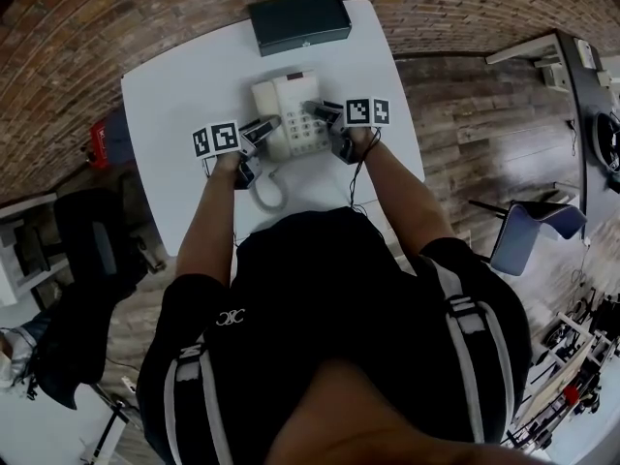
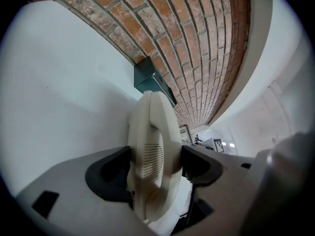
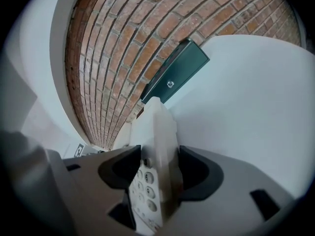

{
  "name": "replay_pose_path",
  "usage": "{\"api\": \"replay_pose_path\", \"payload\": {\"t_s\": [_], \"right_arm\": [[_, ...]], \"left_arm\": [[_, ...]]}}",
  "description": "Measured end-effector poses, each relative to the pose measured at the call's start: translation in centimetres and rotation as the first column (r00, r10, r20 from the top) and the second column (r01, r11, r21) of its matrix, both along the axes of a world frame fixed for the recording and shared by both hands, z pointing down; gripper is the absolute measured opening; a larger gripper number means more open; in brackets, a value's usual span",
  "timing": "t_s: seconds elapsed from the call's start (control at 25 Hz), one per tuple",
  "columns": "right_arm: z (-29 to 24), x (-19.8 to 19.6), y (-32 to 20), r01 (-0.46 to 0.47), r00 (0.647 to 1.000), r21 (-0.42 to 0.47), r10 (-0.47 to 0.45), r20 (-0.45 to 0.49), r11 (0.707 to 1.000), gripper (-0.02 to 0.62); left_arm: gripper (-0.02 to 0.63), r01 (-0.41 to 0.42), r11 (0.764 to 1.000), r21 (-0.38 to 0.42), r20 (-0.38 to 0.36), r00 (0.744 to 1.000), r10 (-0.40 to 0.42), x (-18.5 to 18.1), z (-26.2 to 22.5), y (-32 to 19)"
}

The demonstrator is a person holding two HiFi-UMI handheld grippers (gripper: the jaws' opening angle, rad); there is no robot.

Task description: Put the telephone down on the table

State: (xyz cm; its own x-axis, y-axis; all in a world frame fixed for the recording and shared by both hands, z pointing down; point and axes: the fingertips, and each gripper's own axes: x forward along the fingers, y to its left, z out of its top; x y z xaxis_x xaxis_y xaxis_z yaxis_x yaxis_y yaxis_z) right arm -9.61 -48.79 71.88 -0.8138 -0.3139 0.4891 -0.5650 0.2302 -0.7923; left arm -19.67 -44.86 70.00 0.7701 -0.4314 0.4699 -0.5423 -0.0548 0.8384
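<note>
A cream desk telephone [image 1: 291, 114] with a grey keypad is over the middle of the white table [image 1: 174, 95]. Whether its base touches the tabletop I cannot tell. My left gripper [image 1: 263, 132] is shut on its left side, where the handset [image 2: 152, 146] fills the gap between both dark pads. My right gripper [image 1: 325, 114] is shut on the right side, pads pressed on the body edge [image 3: 158, 132] beside the keypad [image 3: 145, 191]. The coiled cord [image 1: 269, 190] hangs toward the near table edge.
A dark green box [image 1: 298, 20] lies at the table's far edge, against the brick wall; it also shows behind the phone as the box [image 2: 150, 80] and the box [image 3: 174, 73]. A black chair [image 1: 92, 250] stands left and a grey chair [image 1: 538, 226] right.
</note>
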Motion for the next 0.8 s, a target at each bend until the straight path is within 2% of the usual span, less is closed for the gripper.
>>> {"api": "replay_pose_path", "payload": {"t_s": [0.12,0.24,0.4,0.48,0.52,0.56,0.6,0.64,0.72,0.8], "right_arm": [[0.0,0.1,0.0,0.019,0.999,0.009,-0.019,-0.035,1.0,0.217],[-0.6,0.4,-0.2,0.033,0.994,0.061,-0.026,-0.106,0.998,0.218],[-2.1,1.9,-1.5,-0.024,0.984,0.149,0.05,-0.174,0.989,0.217],[-3.1,2.8,-2.0,-0.066,0.976,0.196,0.104,-0.189,0.978,0.216],[-3.8,3.2,-2.3,-0.083,0.972,0.232,0.13,-0.196,0.969,0.209],[-4.8,3.6,-2.5,-0.094,0.967,0.28,0.155,-0.203,0.955,0.147],[-6.0,3.8,-2.7,-0.1,0.962,0.336,0.178,-0.208,0.937,0.085],[-7.2,3.9,-2.9,-0.105,0.958,0.388,0.197,-0.207,0.915,0.056],[-9.7,3.6,-3.1,-0.121,0.955,0.471,0.232,-0.184,0.874,0.023],[-12.4,3.3,-3.3,-0.143,0.95,0.545,0.268,-0.157,0.826,0.005]], "left_arm": [[0.317,0.012,1.0,-0.011,-0.006,1.0,-0.012,-0.1,-0.1,-0.1],[0.316,0.077,0.997,0.007,-0.016,0.997,-0.077,-1.5,-0.9,-0.6],[0.31,0.188,0.98,0.058,0.006,0.982,-0.188,-4.8,-2.2,-1.2],[0.232,0.239,0.966,0.099,0.035,0.969,-0.244,-6.6,-3.3,-1.2],[0.175,0.26,0.957,0.126,0.065,0.961,-0.269,-7.4,-3.8,-1.1],[0.105,0.274,0.949,0.156,0.105,0.951,-0.292,-8.1,-4.4,-1.0],[0.065,0.283,0.94,0.189,0.153,0.937,-0.313,-8.8,-4.9,-1.0],[0.035,0.285,0.932,0.224,0.207,0.92,-0.332,-9.4,-5.6,-1.0],[0.011,0.273,0.913,0.304,0.313,0.876,-0.366,-10.4,-7.0,-1.1],[0.003,0.248,0.888,0.387,0.382,0.833,-0.4,-11.1,-9.0,-1.3]]}}
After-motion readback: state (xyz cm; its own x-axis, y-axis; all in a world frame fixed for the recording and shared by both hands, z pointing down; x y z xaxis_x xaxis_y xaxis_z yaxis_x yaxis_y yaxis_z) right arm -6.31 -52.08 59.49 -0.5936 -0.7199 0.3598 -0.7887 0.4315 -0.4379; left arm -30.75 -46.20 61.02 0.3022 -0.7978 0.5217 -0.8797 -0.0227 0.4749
